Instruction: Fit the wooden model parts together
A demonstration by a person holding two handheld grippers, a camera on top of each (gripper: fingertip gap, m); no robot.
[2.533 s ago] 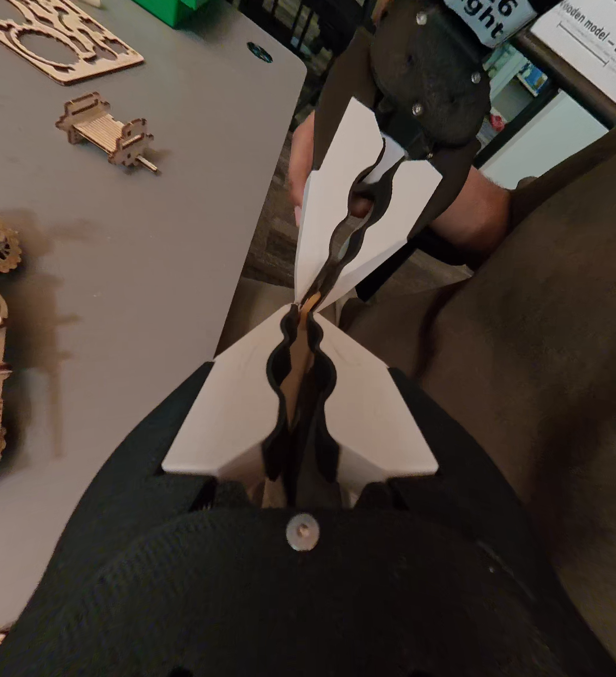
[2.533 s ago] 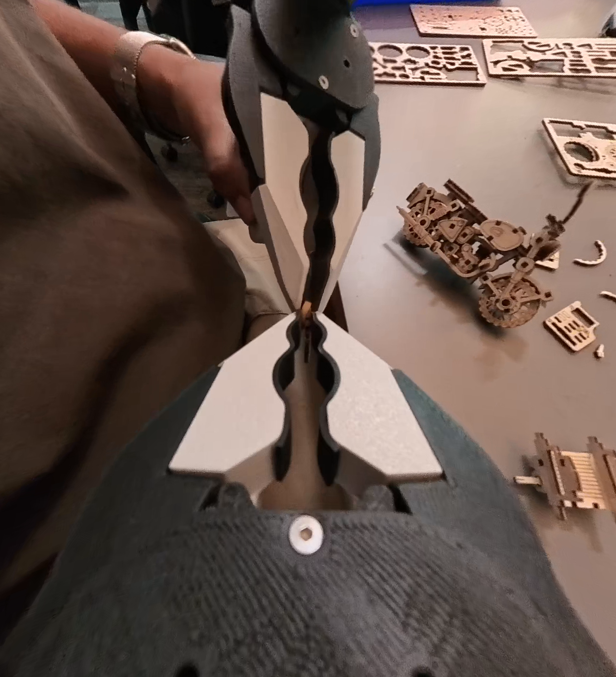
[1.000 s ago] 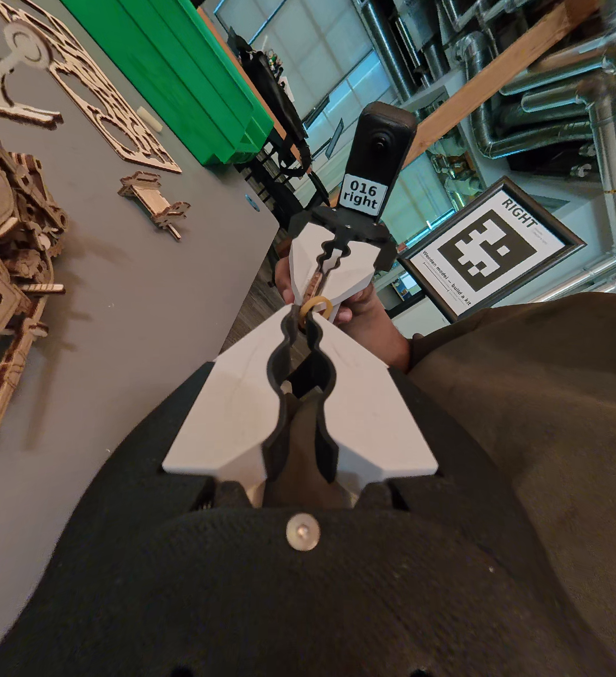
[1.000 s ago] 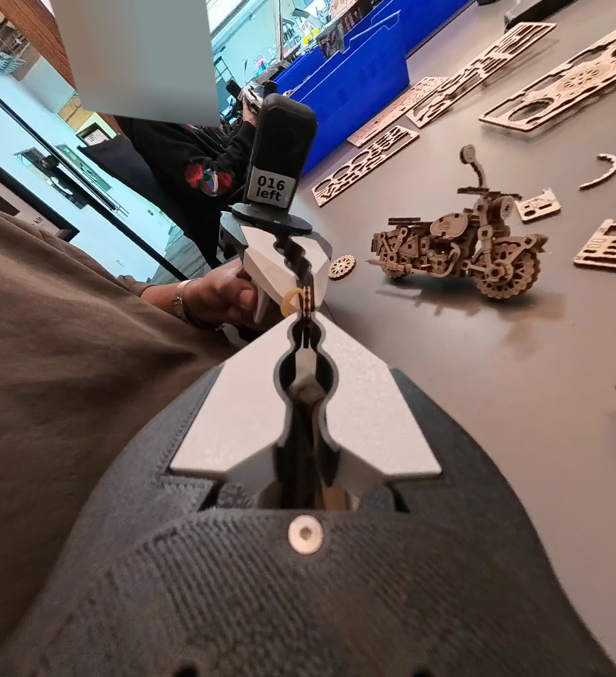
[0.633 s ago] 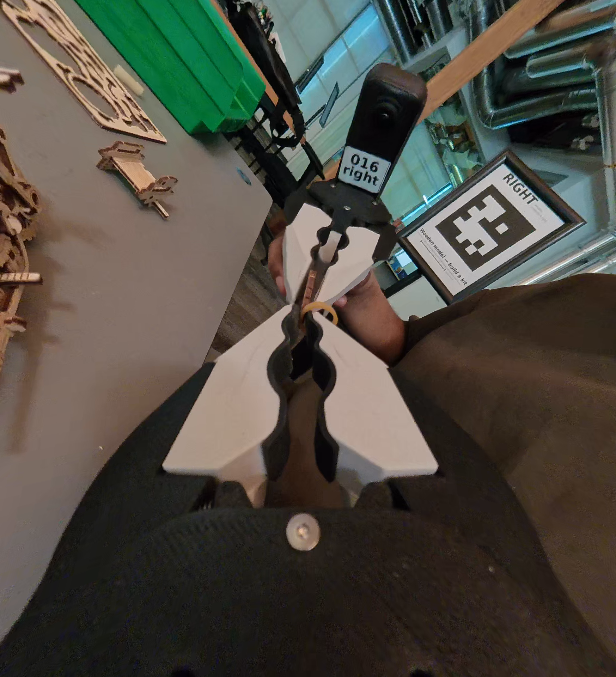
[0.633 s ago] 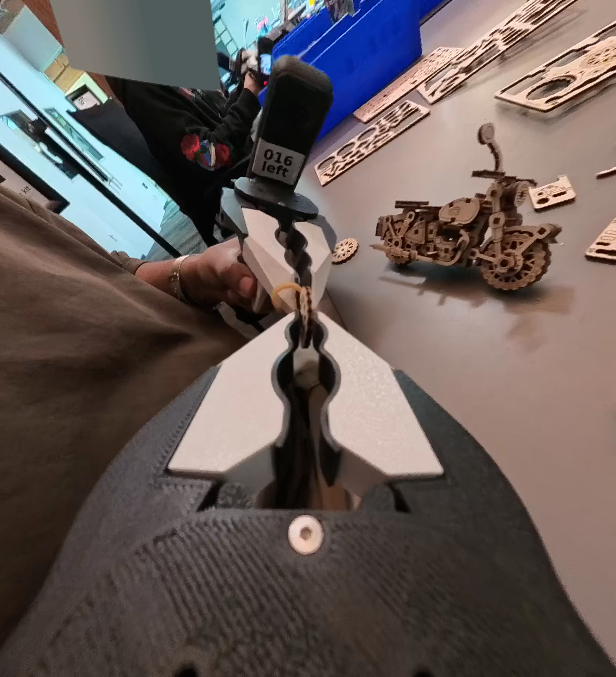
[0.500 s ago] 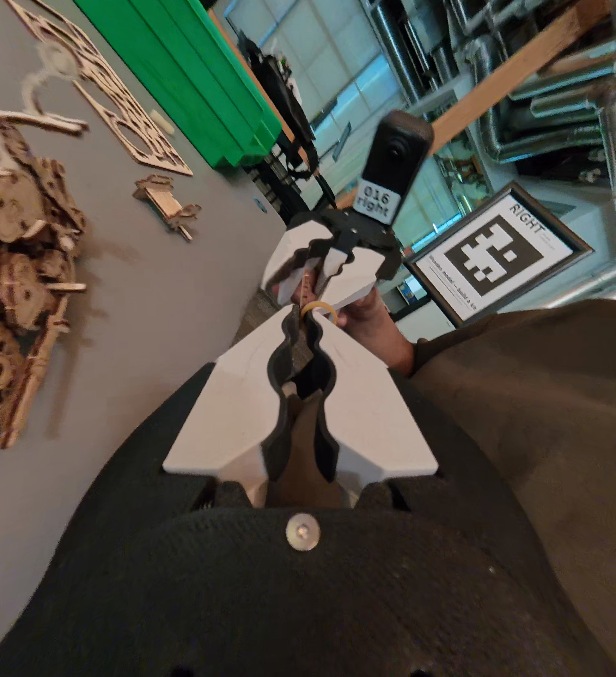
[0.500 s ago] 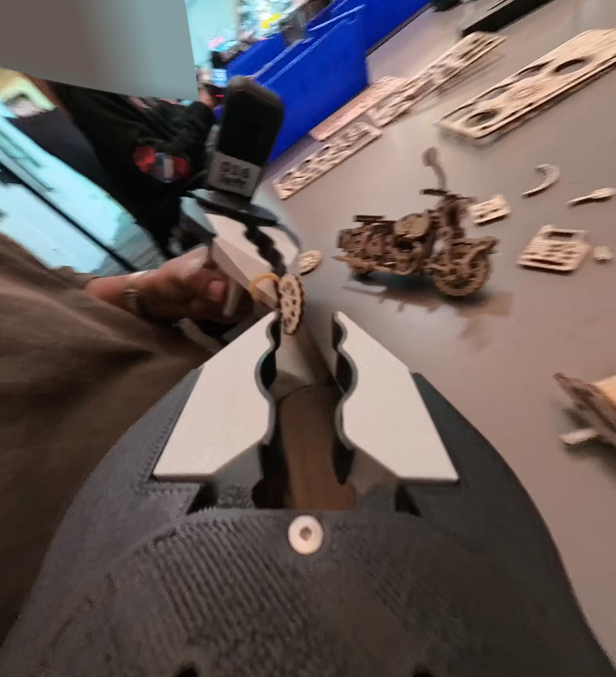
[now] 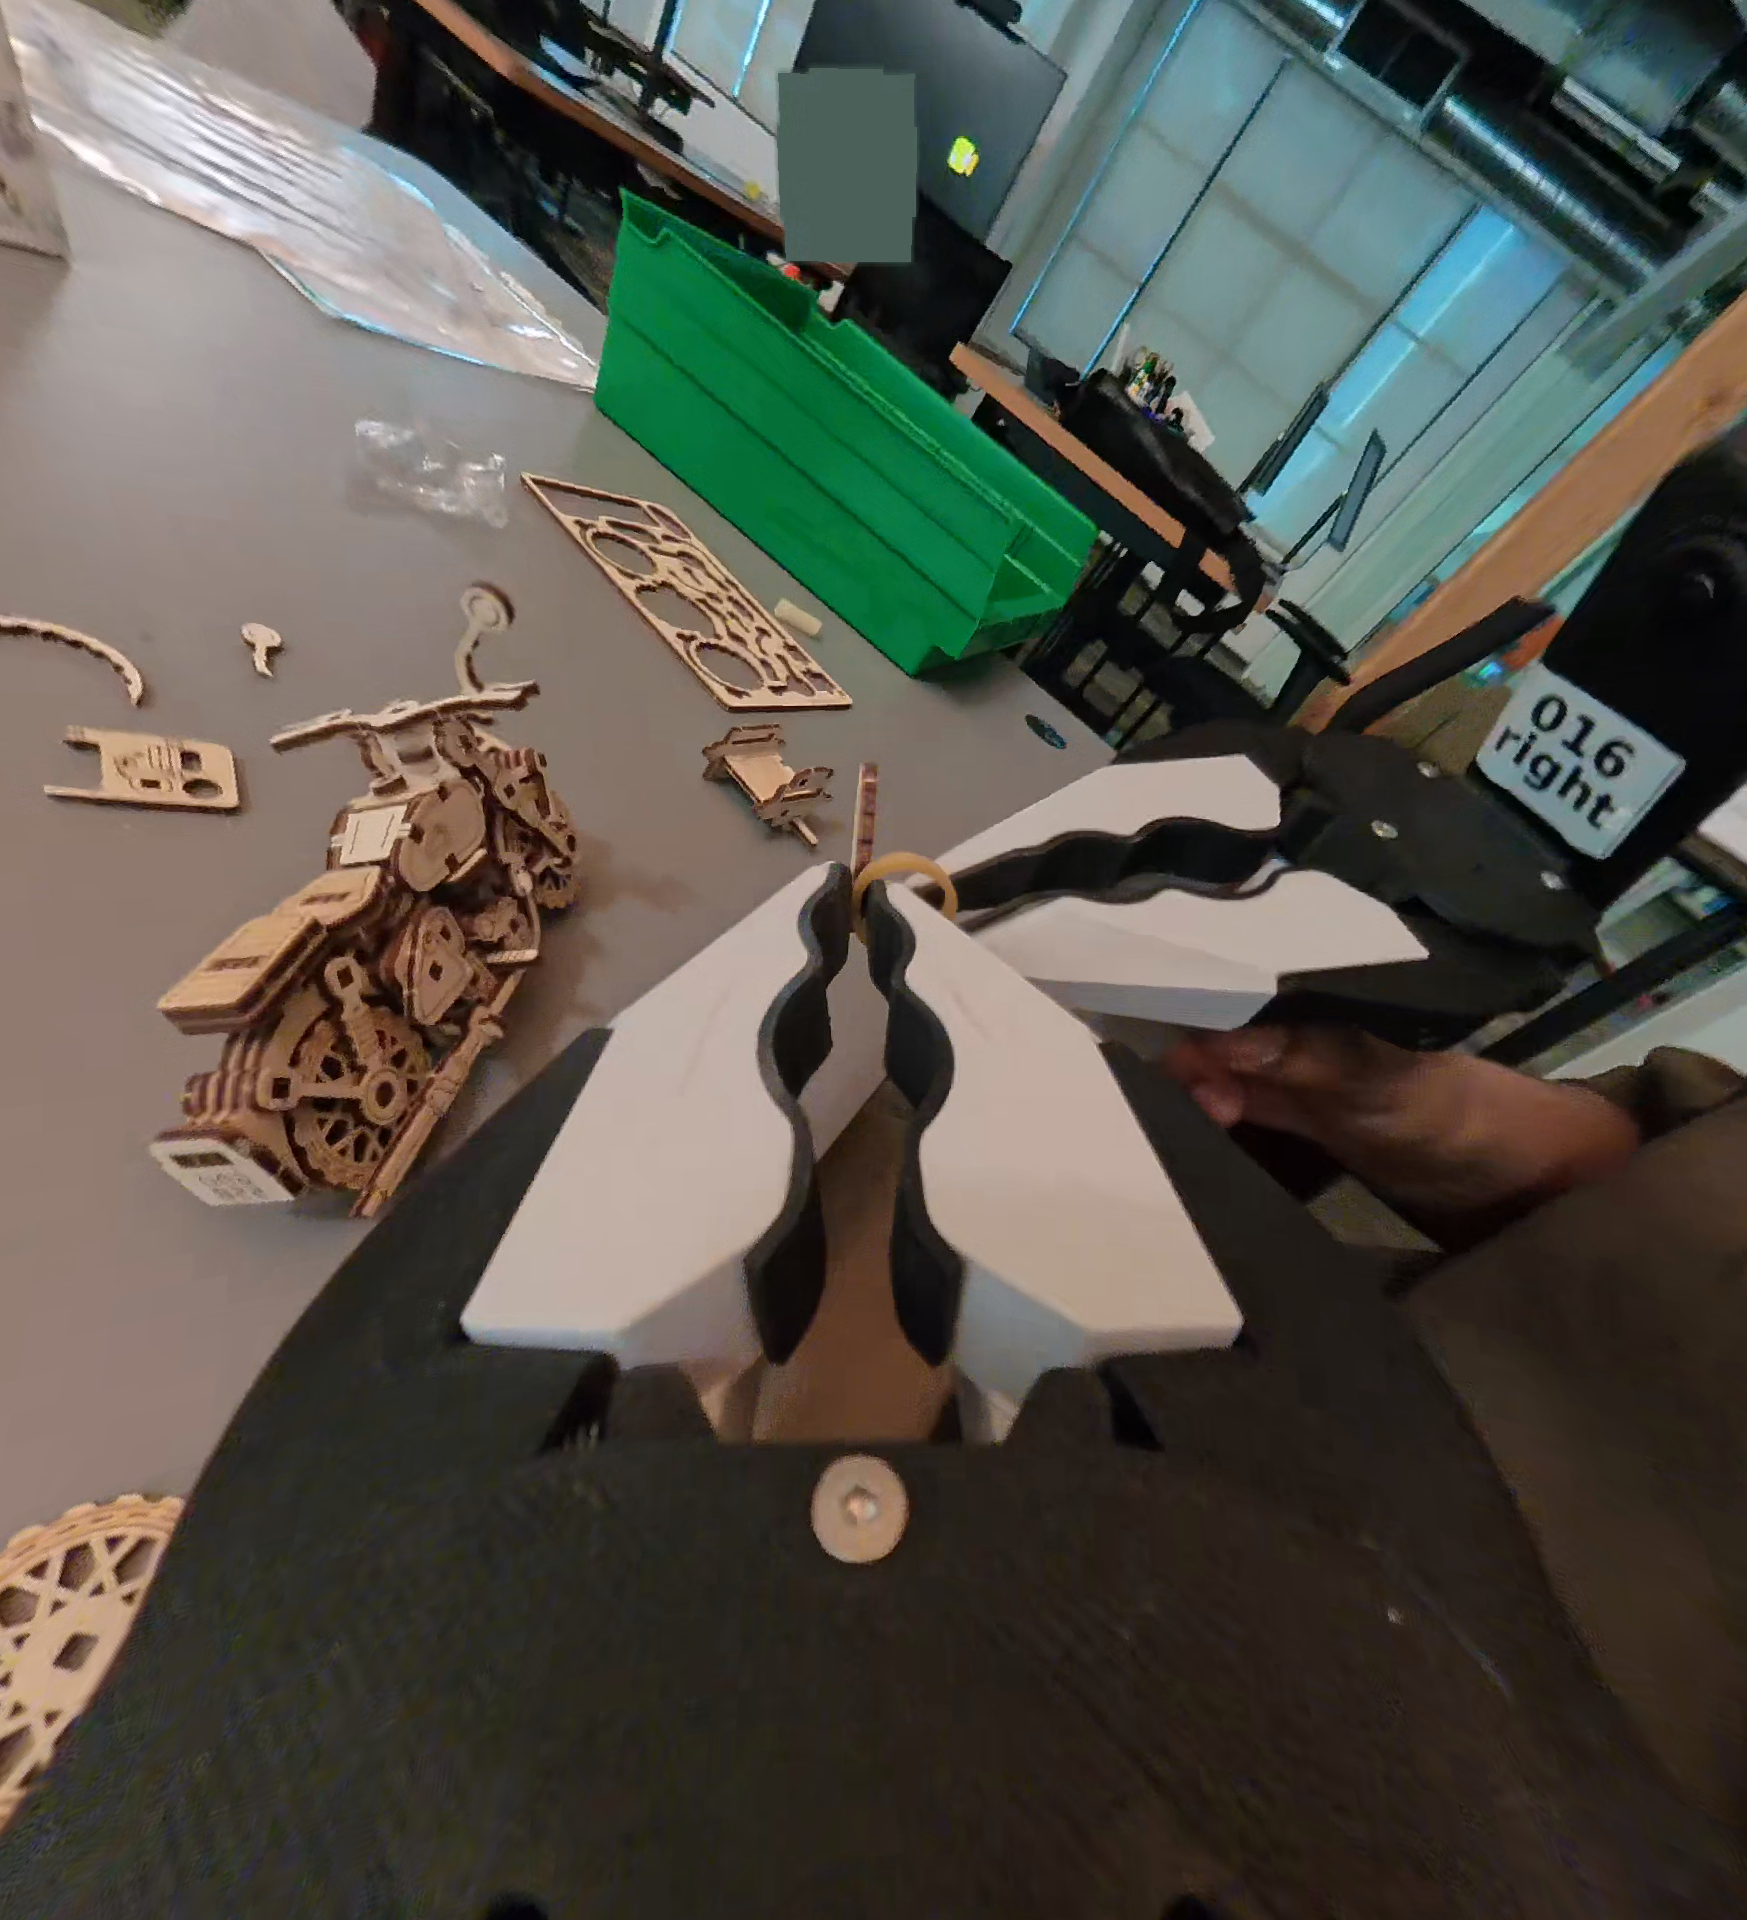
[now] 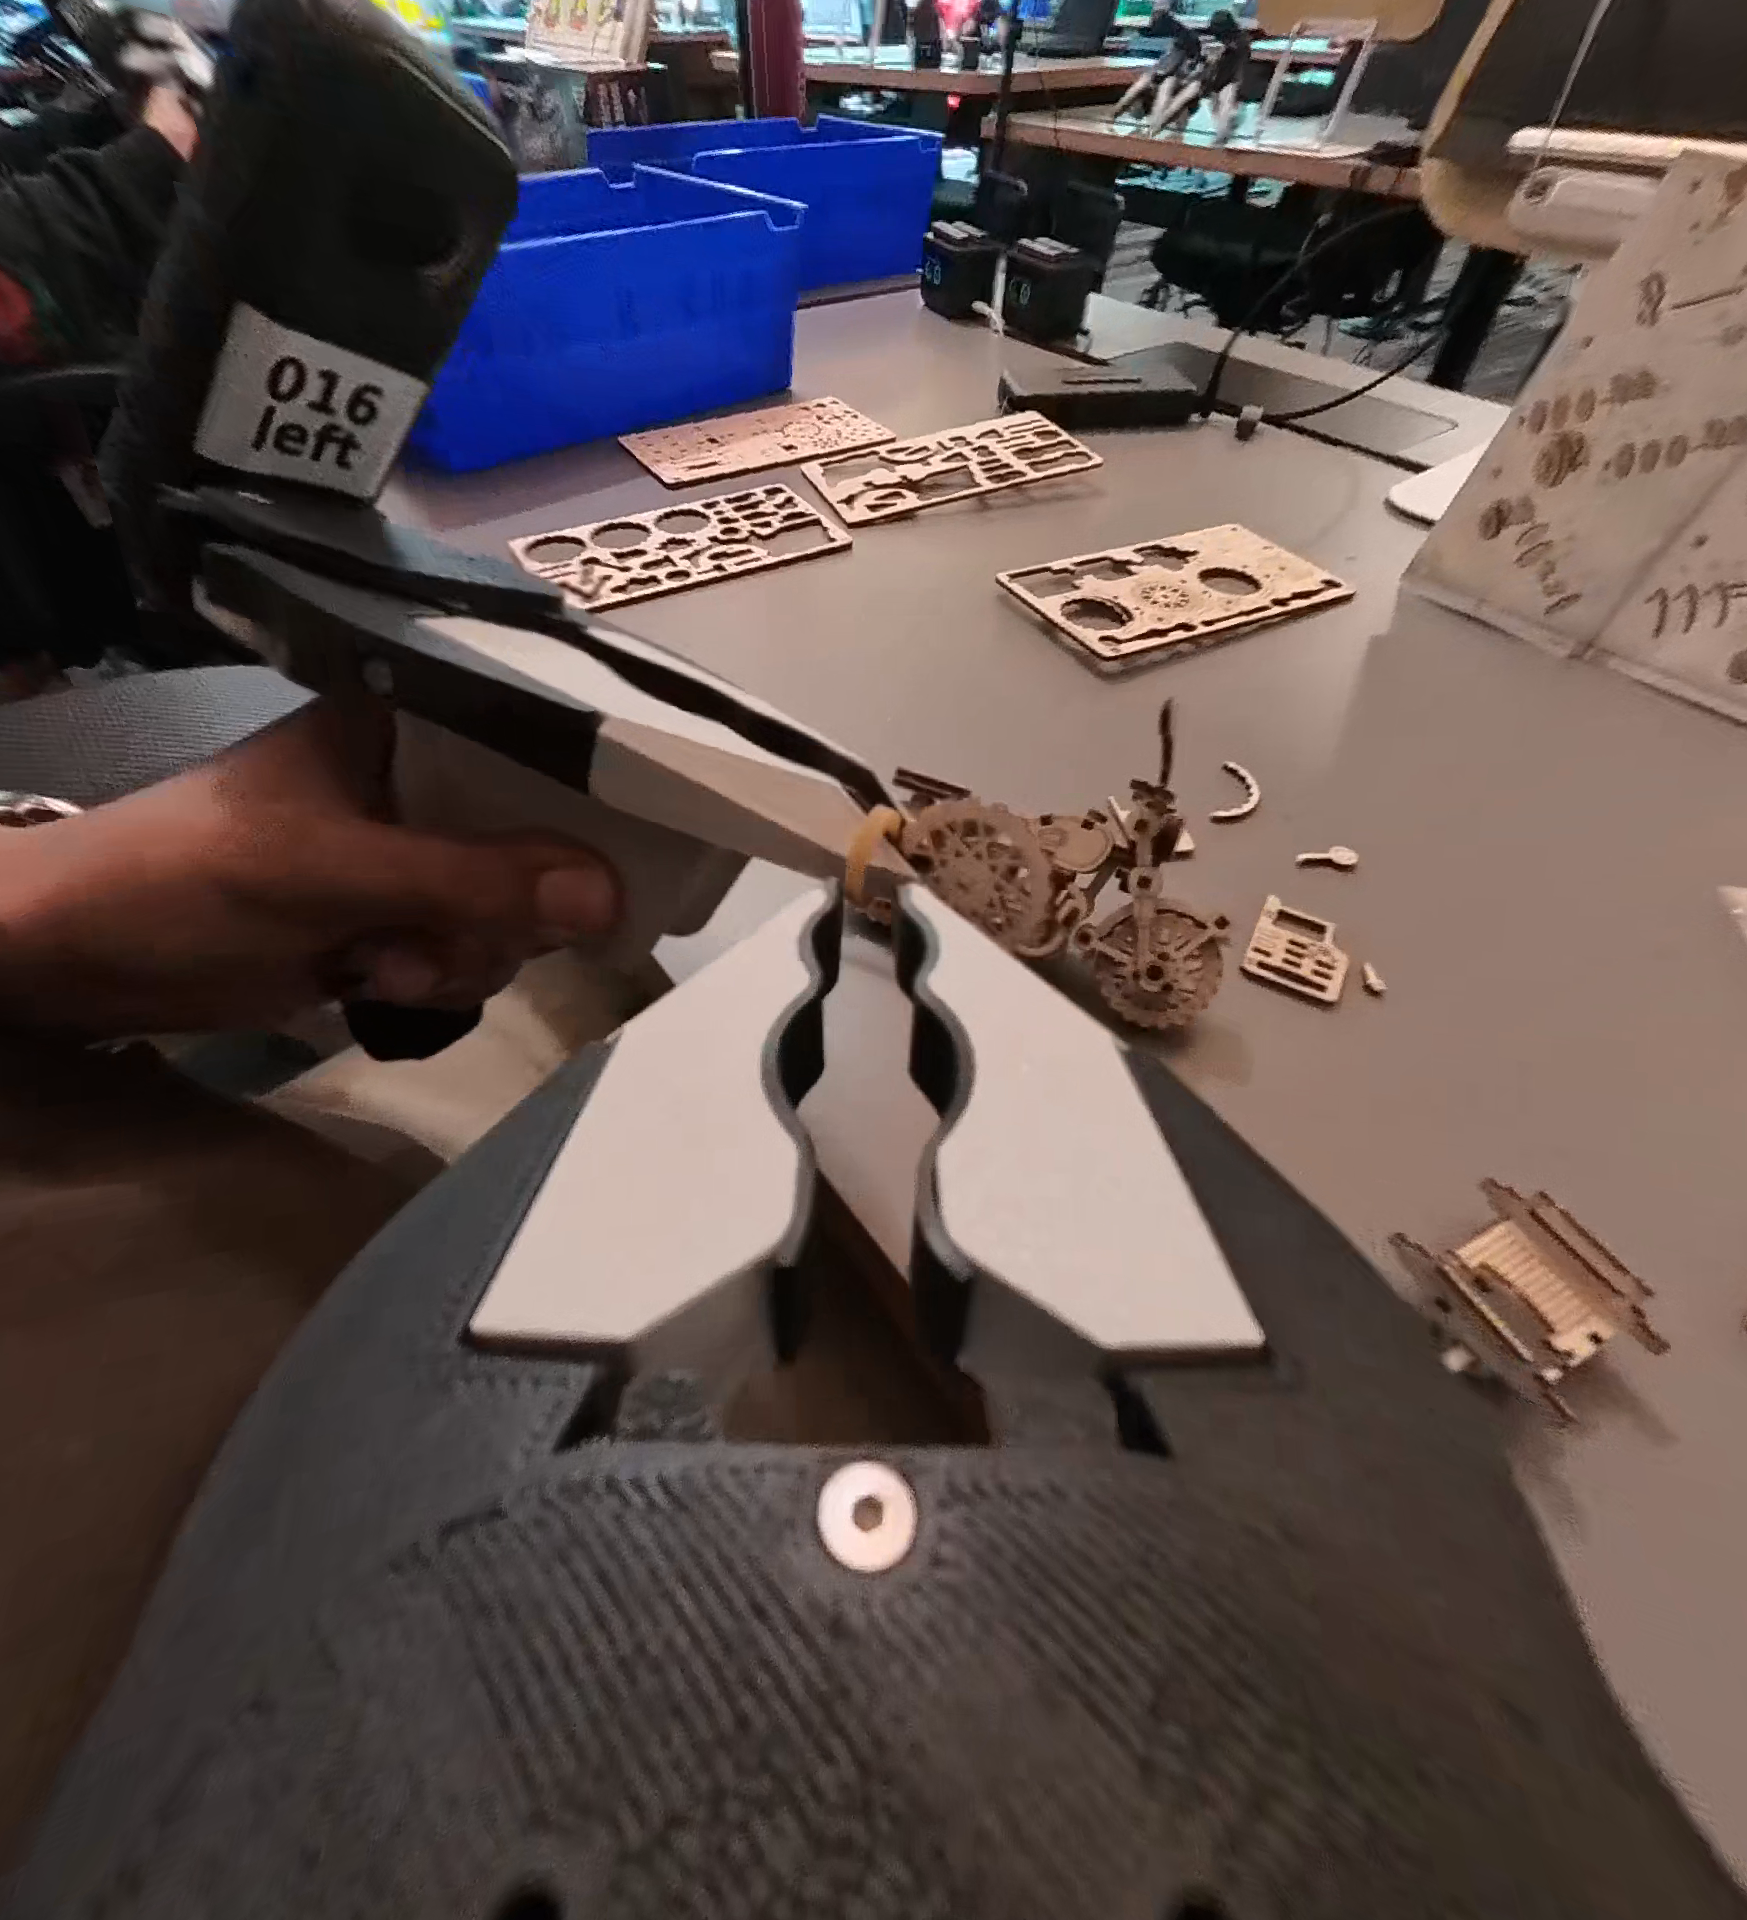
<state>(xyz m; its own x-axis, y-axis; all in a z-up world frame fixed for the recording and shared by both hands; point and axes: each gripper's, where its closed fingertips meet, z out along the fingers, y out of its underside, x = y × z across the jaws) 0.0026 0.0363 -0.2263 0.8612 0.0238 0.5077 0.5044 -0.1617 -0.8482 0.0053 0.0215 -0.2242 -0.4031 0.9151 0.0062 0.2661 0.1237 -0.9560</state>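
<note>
Step in hand, mid-fit: left gripper (image 9: 861,914) pinches a wheel (image 10: 983,857) and band (image 9: 905,878) at its tips, above the worktop (image 9: 173,416); right gripper (image 10: 867,902), just beside, stands spread and empty; next move likely needs the right to re-grip the band and seat it on the wheel.

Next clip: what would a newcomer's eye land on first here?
Probably the left claw shut on a wooden gear with a rubber band looped at its tips, the right claw open just beside it. Behind them on the grey table stands the part-built wooden motorcycle.
</note>
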